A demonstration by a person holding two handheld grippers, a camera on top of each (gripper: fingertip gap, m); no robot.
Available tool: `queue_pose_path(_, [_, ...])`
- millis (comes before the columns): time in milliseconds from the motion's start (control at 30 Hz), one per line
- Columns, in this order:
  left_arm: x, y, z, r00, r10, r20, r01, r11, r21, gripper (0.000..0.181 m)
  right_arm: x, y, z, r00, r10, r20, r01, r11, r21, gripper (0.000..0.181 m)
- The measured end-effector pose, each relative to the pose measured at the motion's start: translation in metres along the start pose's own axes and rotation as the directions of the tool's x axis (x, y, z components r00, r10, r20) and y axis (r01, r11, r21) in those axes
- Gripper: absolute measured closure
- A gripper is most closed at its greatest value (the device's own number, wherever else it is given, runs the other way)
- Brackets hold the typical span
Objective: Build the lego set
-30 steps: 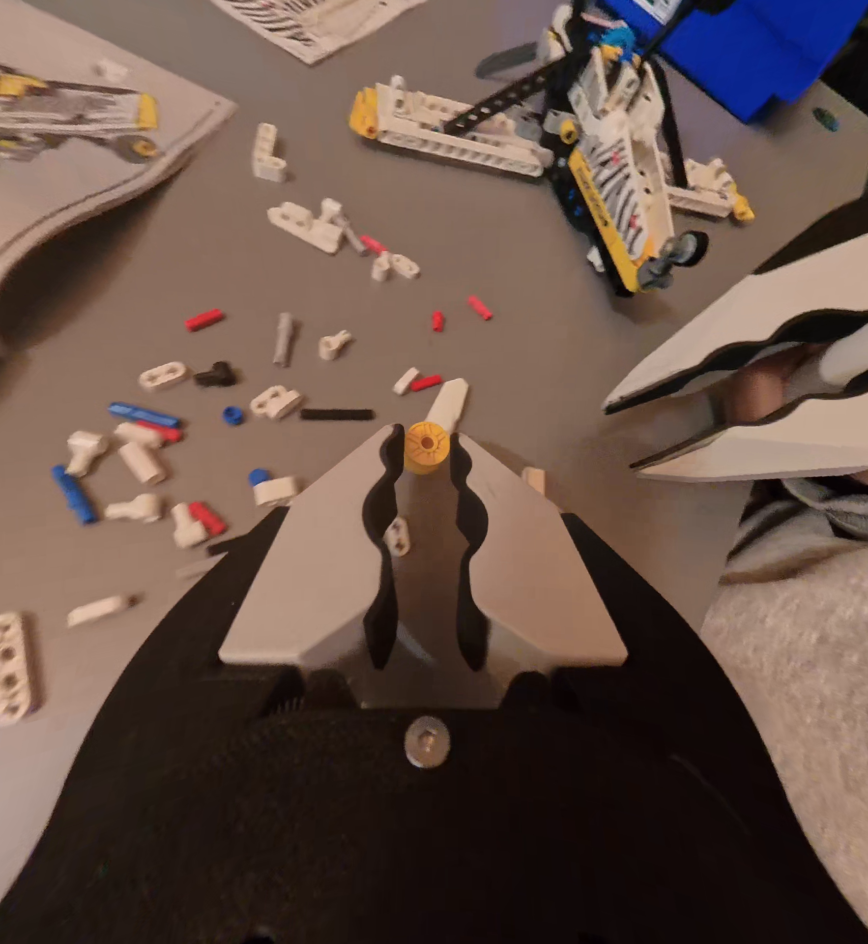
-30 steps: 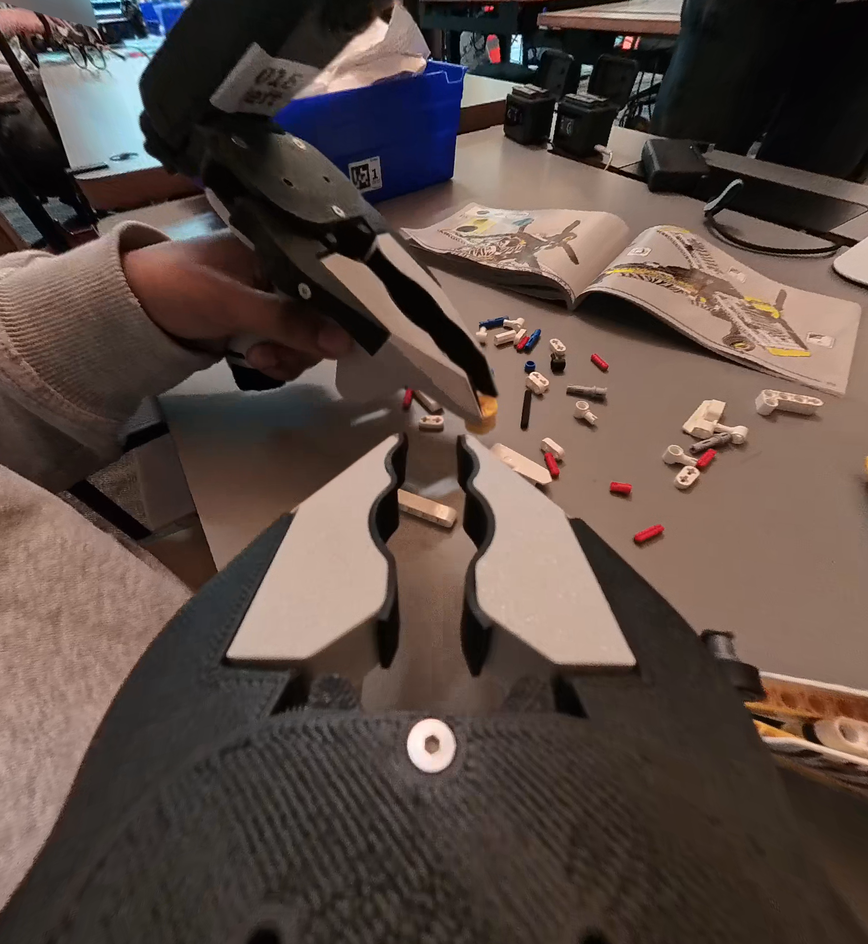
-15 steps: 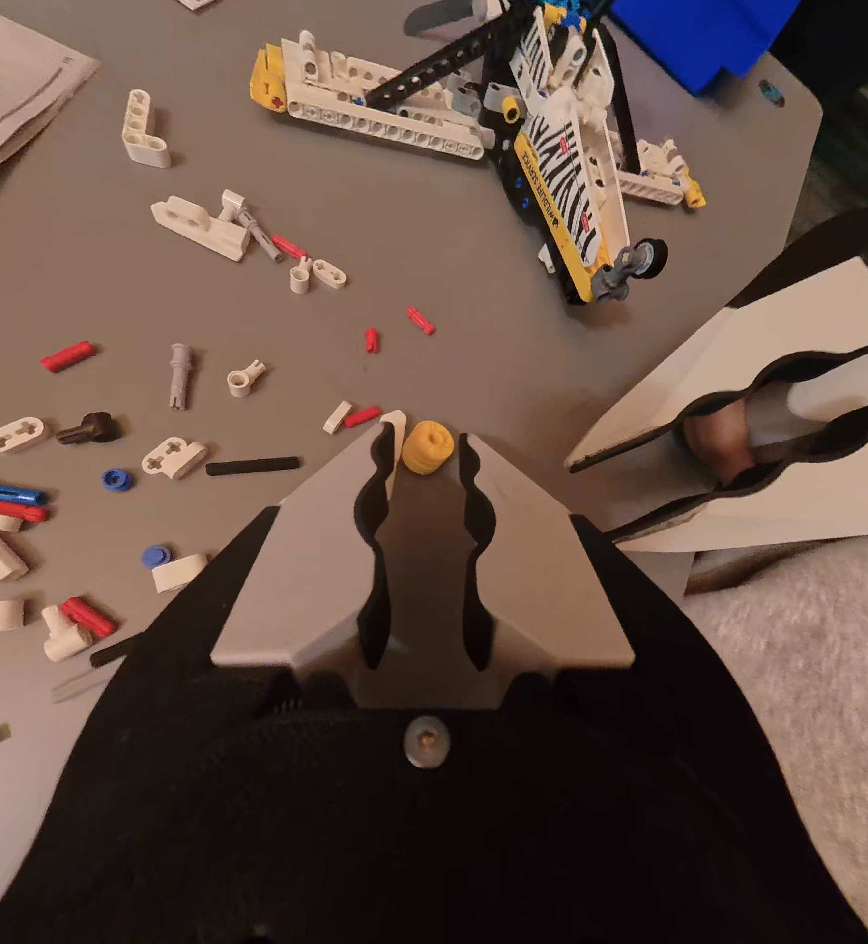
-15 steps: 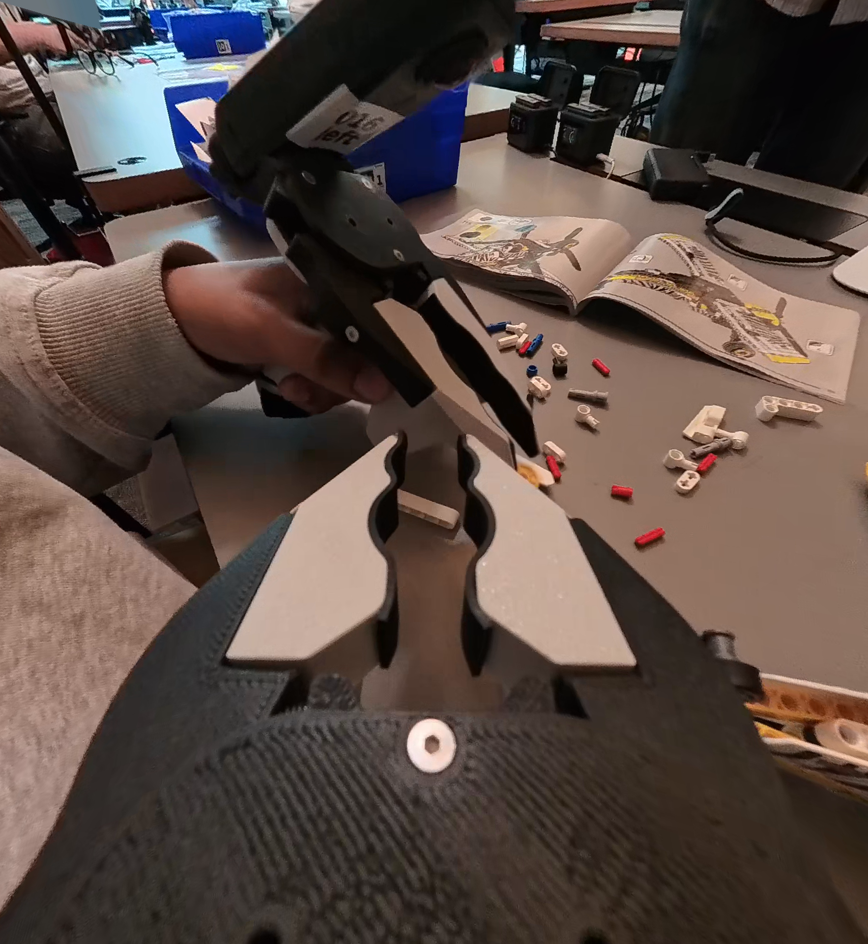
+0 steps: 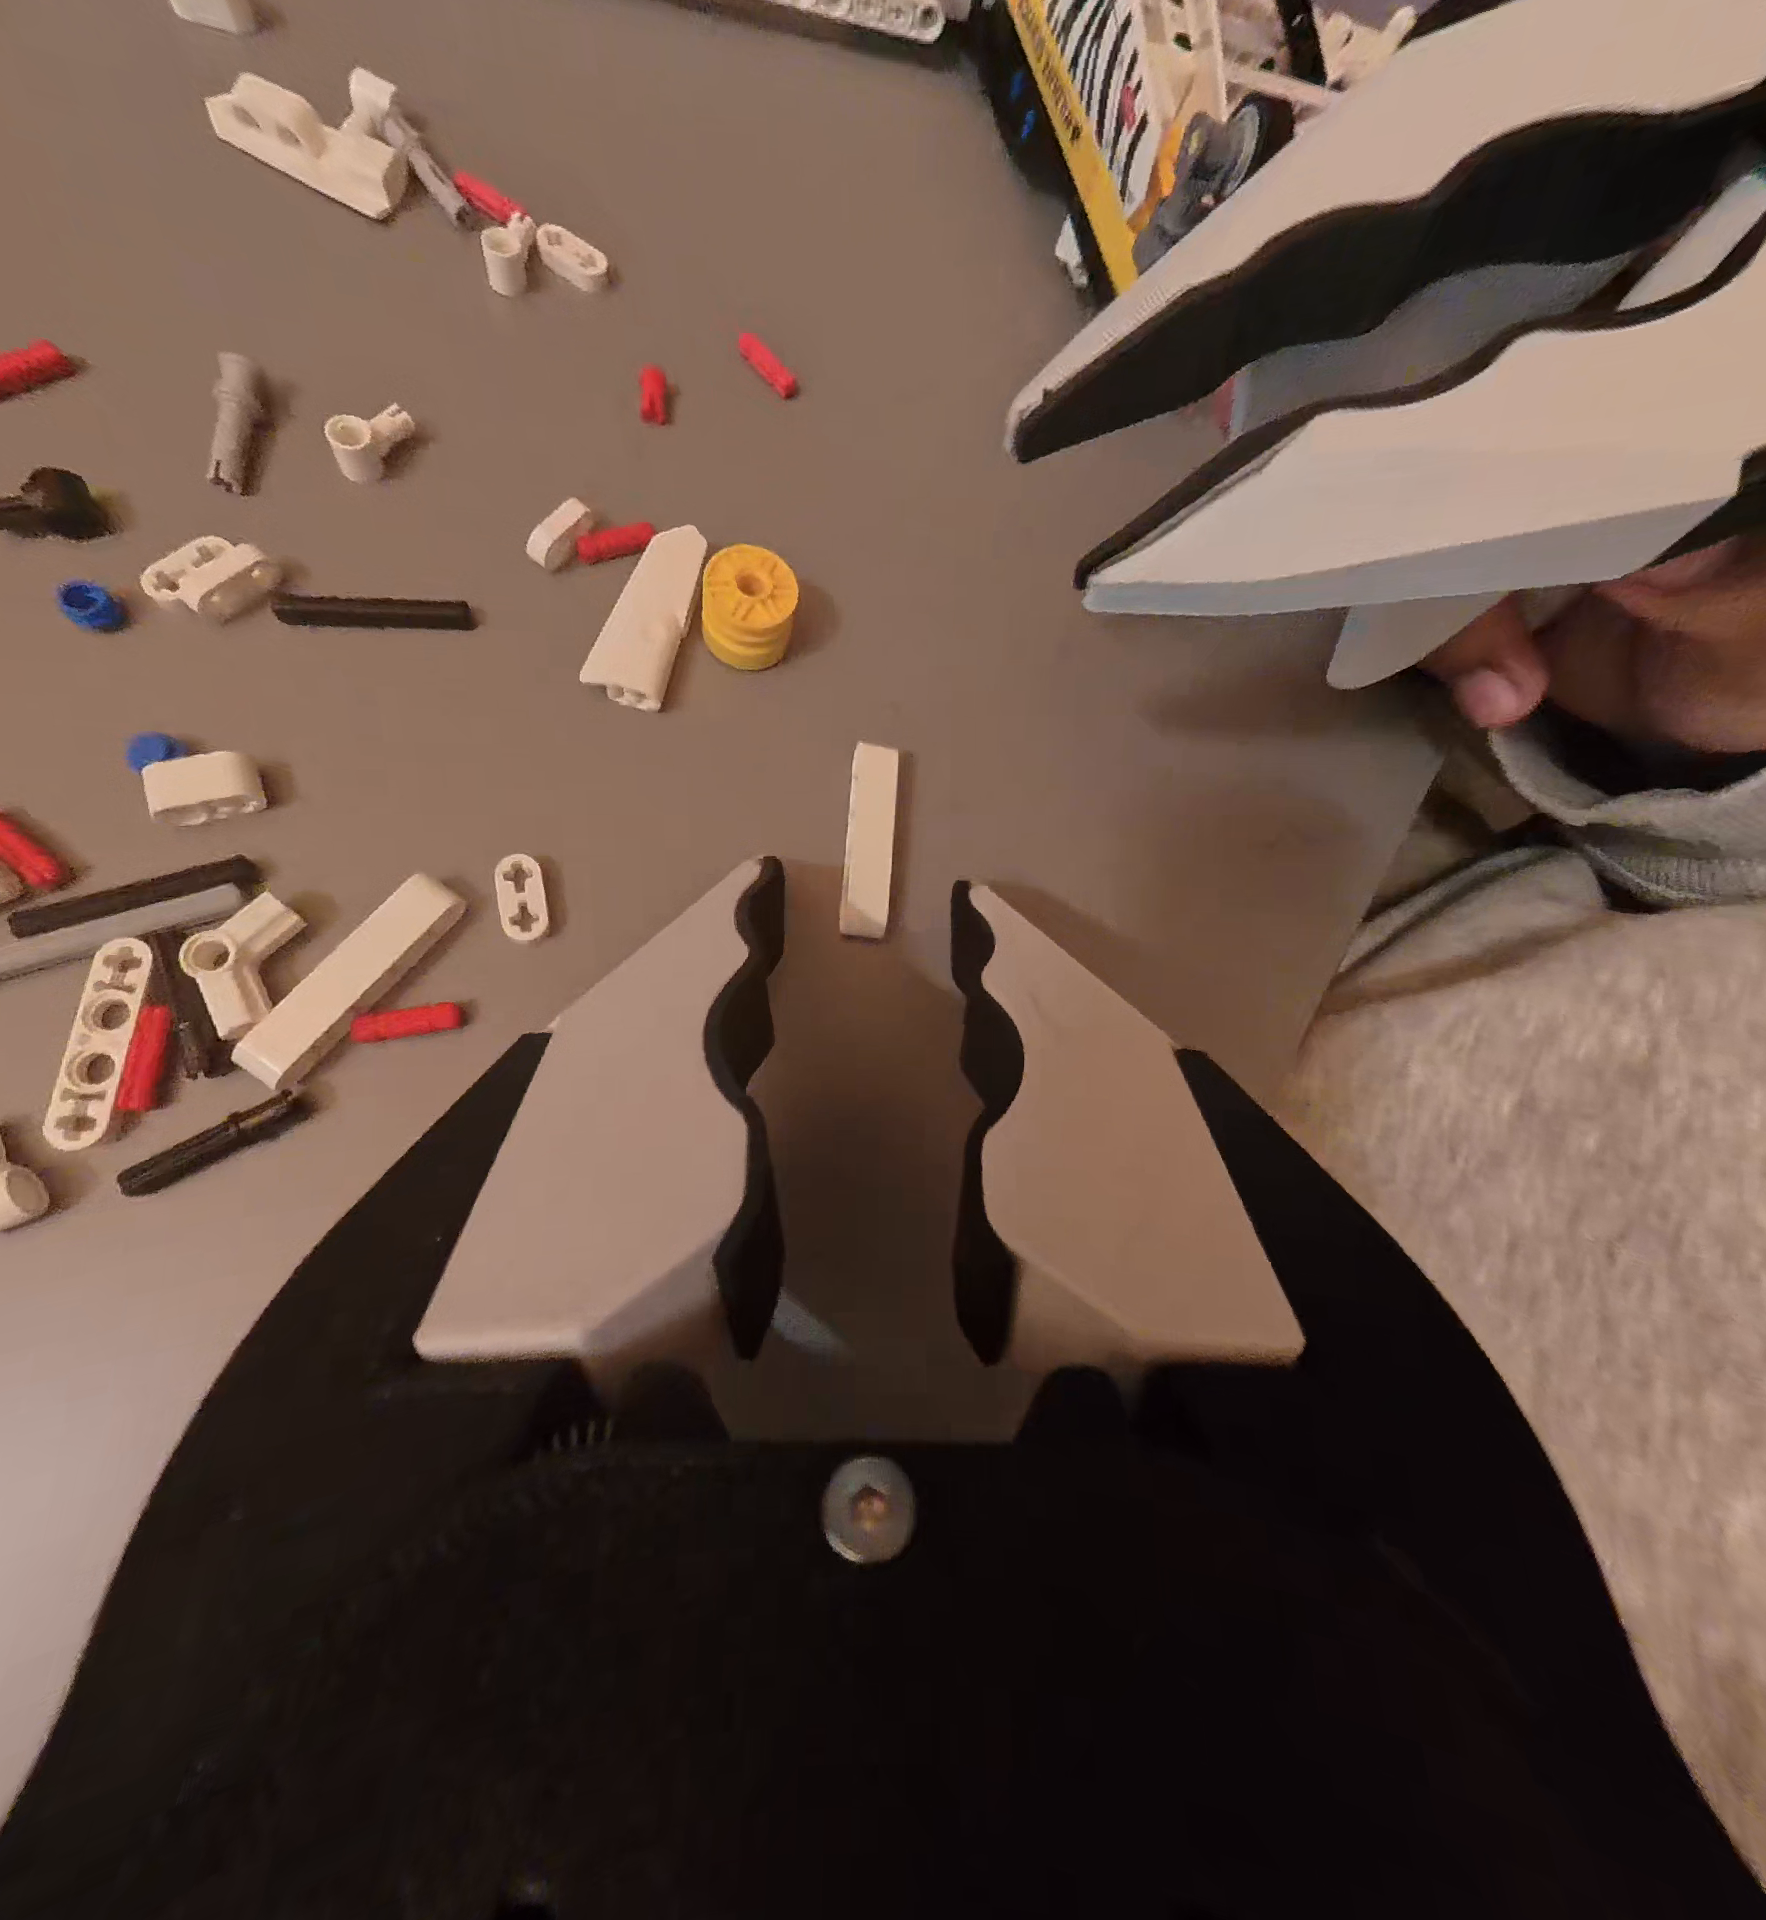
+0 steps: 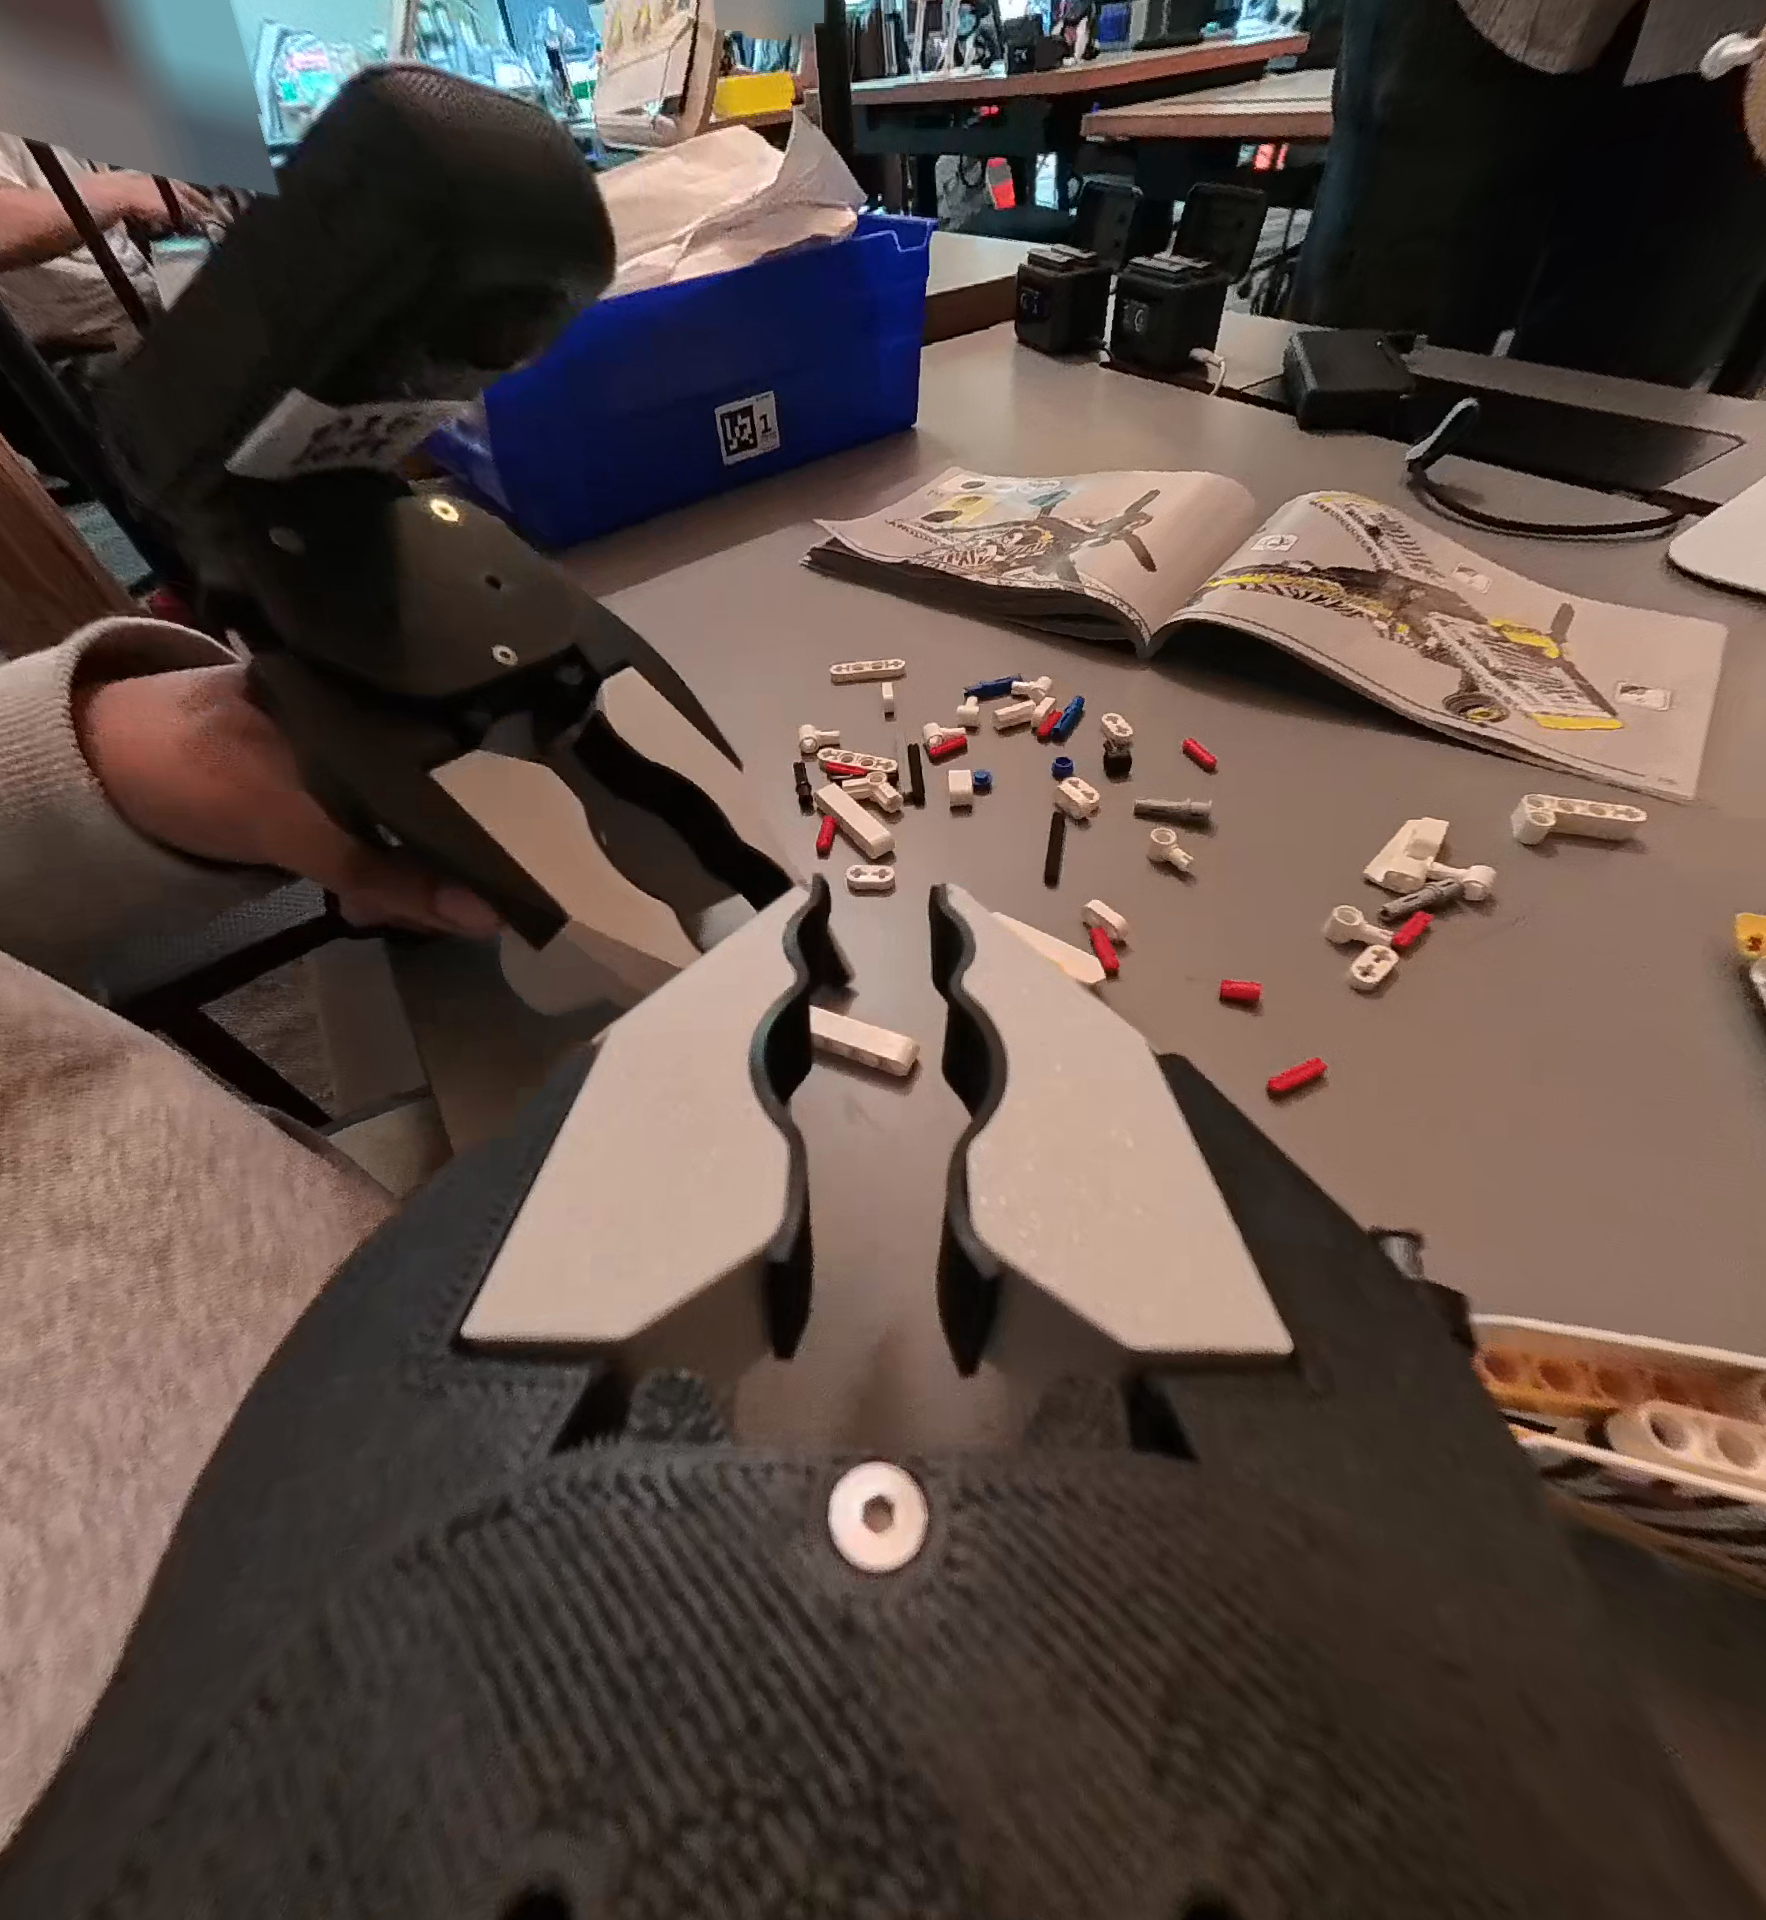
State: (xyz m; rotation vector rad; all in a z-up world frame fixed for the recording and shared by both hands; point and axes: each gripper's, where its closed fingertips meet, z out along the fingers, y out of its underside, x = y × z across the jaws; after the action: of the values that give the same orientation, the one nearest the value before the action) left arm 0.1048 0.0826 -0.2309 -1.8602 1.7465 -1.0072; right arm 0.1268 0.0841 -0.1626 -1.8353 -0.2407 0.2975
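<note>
My left gripper is open and empty, low over the grey table near its front edge. A small white beam lies just ahead of its tips. A yellow wheel hub stands on the table farther ahead, against a white panel piece. My right gripper is open and empty; it also shows at the upper right of the left wrist view. The white beam lies between the right gripper's fingers in the right wrist view. The left gripper shows there at the left.
Loose white, red, blue and black pieces are scattered at the left. The partly built yellow, white and striped model lies behind. An open instruction booklet and a blue bin stand at the back. The table's edge is at the right. About 7 cm separates my left fingertips from my right. From the left gripper's tips to the yellow wheel hub is close to 5 cm.
My left gripper opened and let go of the yellow hub, which now stands on the table. It then drew back toward the front edge. The right gripper came closer.
</note>
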Motion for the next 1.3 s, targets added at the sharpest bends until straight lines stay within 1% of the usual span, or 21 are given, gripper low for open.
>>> queue_pose_path(100, [-0.002,-0.004,0.004,1.000,-0.012,0.008,0.012,1.000,-0.002,0.154,0.010,-0.001,-0.007,0.997,-0.057,-0.061,0.056,0.998,-0.010,0.165])
queue_pose_path(200, [-0.009,-0.004,0.005,0.998,0.015,0.055,-0.014,1.000,-0.016,0.167,0.021,-0.010,-0.018,0.983,-0.126,-0.132,0.126,0.992,-0.011,0.167])
queue_pose_path(300, [-0.006,-0.003,0.006,0.998,0.050,0.034,-0.049,0.998,-0.035,0.174,0.025,-0.018,-0.025,0.982,-0.122,-0.147,0.127,0.991,0.028,0.167])
queue_pose_path(333, [-0.009,-0.004,0.005,0.998,0.054,0.045,-0.052,0.998,-0.033,0.175,0.025,-0.018,-0.026,0.984,-0.110,-0.141,0.117,0.992,0.039,0.167])
queue_pose_path(433, [-0.022,-0.006,0.001,0.996,0.045,0.075,-0.043,0.999,-0.030,0.175,0.024,-0.016,-0.026,0.991,-0.071,-0.110,0.077,0.996,0.054,0.167])
queue_pose_path(567, [-0.040,-0.015,-0.002,0.995,0.011,0.098,-0.011,1.000,-0.004,0.175,0.023,-0.016,-0.025,0.992,-0.065,-0.104,0.072,0.995,0.065,0.167])
queue_pose_path(733, [-0.054,-0.025,0.004,0.994,-0.001,0.110,0.002,1.000,-0.012,0.175,0.022,-0.013,-0.023,0.993,-0.064,-0.098,0.070,0.996,0.057,0.167])
queue_pose_path(900, [-0.055,-0.025,0.010,0.995,-0.004,0.104,0.007,1.000,-0.029,0.174,0.018,-0.012,-0.020,0.995,-0.056,-0.083,0.061,0.996,0.059,0.167])
queue_pose_path(1000, [-0.053,-0.023,0.008,0.996,-0.020,0.088,0.022,0.999,-0.027,0.163,0.018,-0.009,-0.019,0.996,-0.050,-0.079,0.054,0.997,0.055,0.167])
queue_pose_path(1100, [-0.052,-0.025,0.000,0.996,-0.040,0.078,0.040,0.999,0.001,0.160,0.018,-0.009,-0.018,0.997,-0.037,-0.071,0.041,0.997,0.060,0.167])
queue_pose_path(1300, [-0.054,-0.029,-0.022,0.994,-0.085,0.074,0.081,0.995,0.055,0.159,0.012,-0.010,-0.016,0.998,-0.032,-0.047,0.035,0.997,0.070,0.167])
